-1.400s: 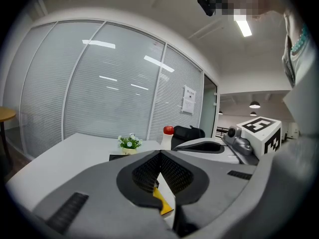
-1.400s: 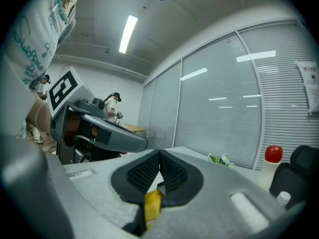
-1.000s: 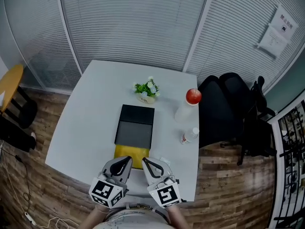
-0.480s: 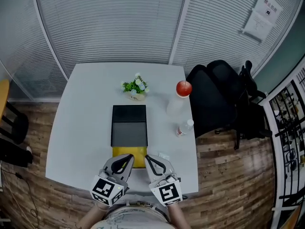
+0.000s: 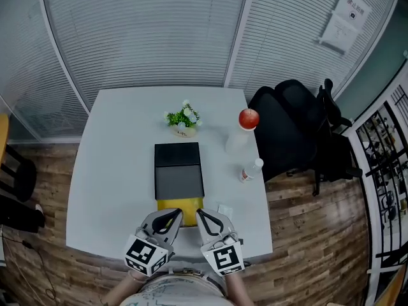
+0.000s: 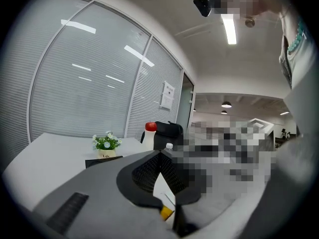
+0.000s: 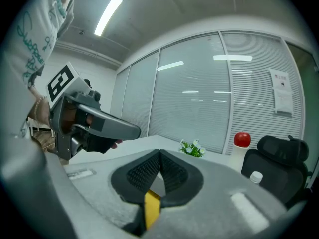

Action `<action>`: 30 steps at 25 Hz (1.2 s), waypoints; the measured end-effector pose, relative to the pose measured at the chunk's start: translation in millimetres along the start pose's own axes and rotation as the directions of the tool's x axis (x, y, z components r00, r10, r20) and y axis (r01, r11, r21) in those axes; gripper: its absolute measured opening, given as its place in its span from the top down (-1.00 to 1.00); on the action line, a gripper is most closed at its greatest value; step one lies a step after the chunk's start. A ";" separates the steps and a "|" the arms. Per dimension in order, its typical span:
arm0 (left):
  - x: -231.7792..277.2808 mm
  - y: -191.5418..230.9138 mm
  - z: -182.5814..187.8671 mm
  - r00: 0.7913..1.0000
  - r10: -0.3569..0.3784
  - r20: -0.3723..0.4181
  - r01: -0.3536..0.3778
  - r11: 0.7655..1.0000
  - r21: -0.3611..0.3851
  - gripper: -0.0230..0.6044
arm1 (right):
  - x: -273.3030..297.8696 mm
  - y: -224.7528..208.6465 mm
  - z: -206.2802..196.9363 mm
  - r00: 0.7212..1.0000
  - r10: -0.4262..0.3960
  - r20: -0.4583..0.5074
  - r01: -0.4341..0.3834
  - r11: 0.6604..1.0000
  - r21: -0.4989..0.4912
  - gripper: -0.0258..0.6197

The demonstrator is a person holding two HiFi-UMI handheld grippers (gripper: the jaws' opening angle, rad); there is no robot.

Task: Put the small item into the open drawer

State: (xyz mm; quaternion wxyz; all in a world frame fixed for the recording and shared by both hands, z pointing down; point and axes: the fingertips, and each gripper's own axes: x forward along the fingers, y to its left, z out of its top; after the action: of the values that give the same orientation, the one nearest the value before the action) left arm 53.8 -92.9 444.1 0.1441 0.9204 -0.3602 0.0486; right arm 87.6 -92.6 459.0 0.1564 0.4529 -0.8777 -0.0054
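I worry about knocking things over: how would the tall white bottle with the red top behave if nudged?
Tall and narrow with a round red top, the white bottle probably tips easily. It stands near the table's right edge, so it might roll off.

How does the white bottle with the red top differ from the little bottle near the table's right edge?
The red-topped bottle is taller and wider than the little bottle. The red-topped bottle has a white body and a round red top; the little bottle looks clear, with a reddish band and a white cap. Both stand on the right side of the white table.
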 end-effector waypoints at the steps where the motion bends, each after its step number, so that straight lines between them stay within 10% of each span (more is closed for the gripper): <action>1: -0.9 2.0 0.7 1.000 -0.003 -0.002 0.003 1.000 0.001 0.94 | 2.6 0.6 -0.7 1.000 -0.003 -0.004 0.003 1.000 -0.003 0.92; 30: -32.8 24.5 -20.2 0.998 0.036 -0.050 -0.038 0.998 -0.044 0.94 | -6.3 -72.9 -87.1 0.963 -0.194 -0.186 0.202 0.979 0.024 0.92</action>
State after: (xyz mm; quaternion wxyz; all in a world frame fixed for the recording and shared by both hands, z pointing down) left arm 13.4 -82.7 462.7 0.1726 0.9086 -0.3746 0.0655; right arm 173.2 -119.1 529.1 0.2254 0.5400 -0.8100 0.0395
